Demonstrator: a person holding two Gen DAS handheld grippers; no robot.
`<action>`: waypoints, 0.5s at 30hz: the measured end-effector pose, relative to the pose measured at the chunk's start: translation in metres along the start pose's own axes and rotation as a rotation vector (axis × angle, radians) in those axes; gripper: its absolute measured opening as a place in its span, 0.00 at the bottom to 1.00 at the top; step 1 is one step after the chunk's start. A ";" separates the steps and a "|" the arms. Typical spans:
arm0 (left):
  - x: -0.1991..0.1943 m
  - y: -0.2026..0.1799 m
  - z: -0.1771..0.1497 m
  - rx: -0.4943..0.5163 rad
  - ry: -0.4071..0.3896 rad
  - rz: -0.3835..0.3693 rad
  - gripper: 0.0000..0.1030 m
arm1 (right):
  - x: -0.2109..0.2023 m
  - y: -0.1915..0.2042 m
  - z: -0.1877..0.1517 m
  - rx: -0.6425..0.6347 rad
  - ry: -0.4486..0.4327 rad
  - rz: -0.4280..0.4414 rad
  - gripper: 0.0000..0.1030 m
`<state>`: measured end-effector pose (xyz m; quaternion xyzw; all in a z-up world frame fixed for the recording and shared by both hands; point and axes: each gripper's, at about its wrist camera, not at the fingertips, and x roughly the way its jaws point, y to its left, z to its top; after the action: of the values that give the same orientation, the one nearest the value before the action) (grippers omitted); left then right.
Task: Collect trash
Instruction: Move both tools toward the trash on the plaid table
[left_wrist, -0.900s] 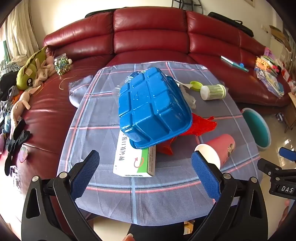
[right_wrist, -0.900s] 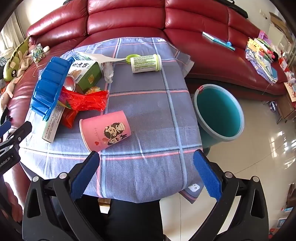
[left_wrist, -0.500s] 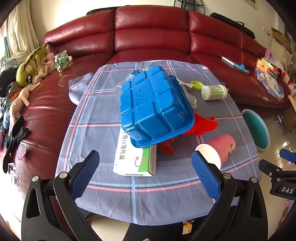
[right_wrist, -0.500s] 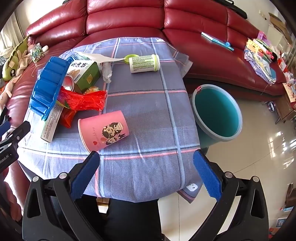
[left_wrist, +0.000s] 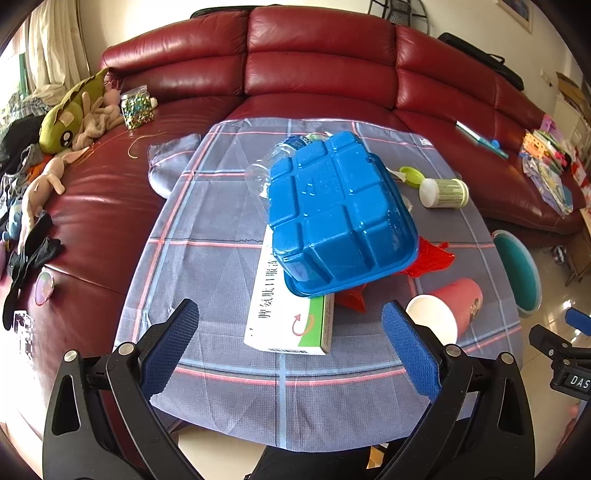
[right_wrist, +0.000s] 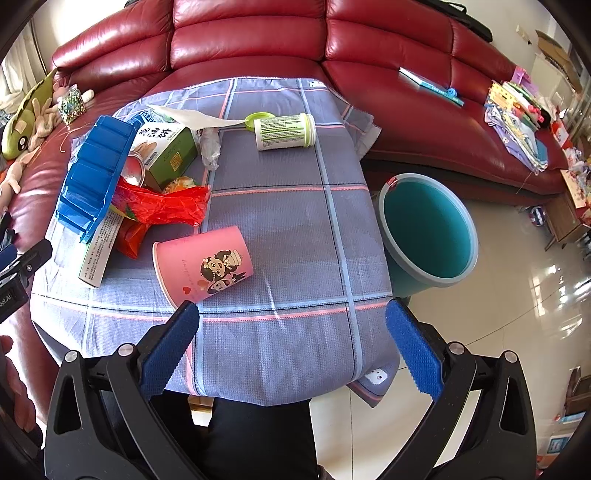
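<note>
Both the left gripper (left_wrist: 290, 338) and right gripper (right_wrist: 291, 338) stay spread and empty; the right has edged nearer the tipped pink paper cup (right_wrist: 203, 264) by the tabletop's near edge.

"DAS" on right gripper (left_wrist: 570, 369) body.

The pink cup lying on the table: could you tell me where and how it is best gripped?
Grip the pink cup across its round side wall near the middle, coming from above with the open right gripper. It lies on its side, its mouth facing the near left, so both flanks are exposed; I judge pinching the thin rim would crush it.
</note>
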<state>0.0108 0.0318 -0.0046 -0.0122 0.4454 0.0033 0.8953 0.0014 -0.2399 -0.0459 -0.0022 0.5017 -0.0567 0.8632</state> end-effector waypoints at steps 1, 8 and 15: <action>0.000 0.002 0.000 -0.006 0.001 0.000 0.96 | 0.000 0.001 0.000 -0.001 0.000 -0.001 0.94; 0.001 0.008 0.002 -0.022 0.006 -0.003 0.96 | 0.001 0.002 0.002 -0.004 0.003 -0.004 0.94; 0.004 0.009 0.003 -0.024 0.013 -0.007 0.96 | 0.003 0.003 0.003 -0.004 0.007 -0.007 0.94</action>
<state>0.0152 0.0407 -0.0062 -0.0245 0.4510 0.0053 0.8922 0.0052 -0.2371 -0.0470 -0.0056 0.5049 -0.0589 0.8611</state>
